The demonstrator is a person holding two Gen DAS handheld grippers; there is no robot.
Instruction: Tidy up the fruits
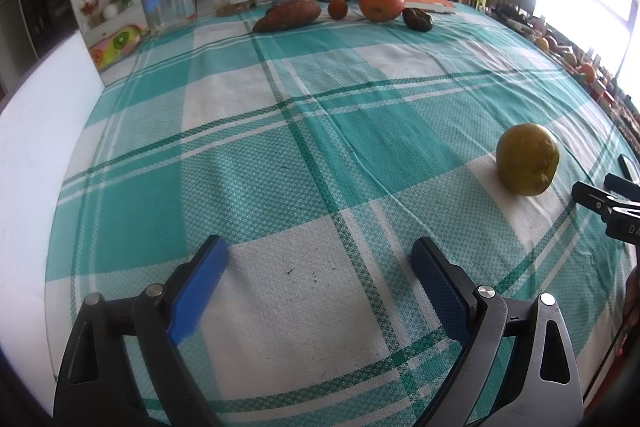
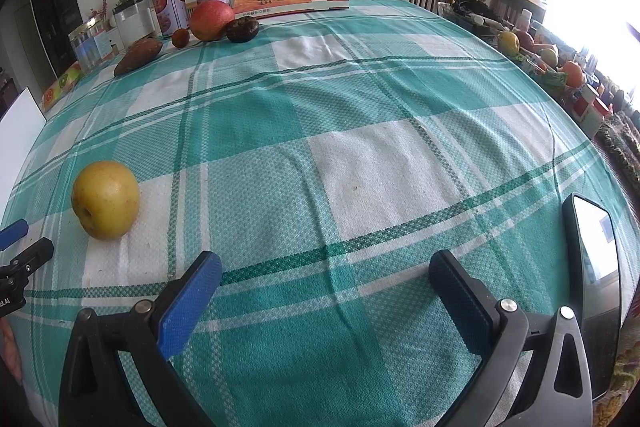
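My left gripper (image 1: 320, 263): low over the tabletop (image 1: 320, 107), jaws wide, empty.
My right gripper (image 2: 326, 277): same pose, jaws wide, empty.
Yellow apple (image 2: 105, 199): lower left of right view.
Far fruits: red apple (image 1: 381, 1), sweet potato (image 1: 288, 15); the small ones are hard to identify.

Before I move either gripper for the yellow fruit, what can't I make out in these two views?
- Yellow fruit: its far side and table contact, both views.
- Phone: right wrist view, its near end hidden behind the right gripper.
- Fruit pile at the far right: small, washed out by window glare.
- Dark round item: too small to identify.
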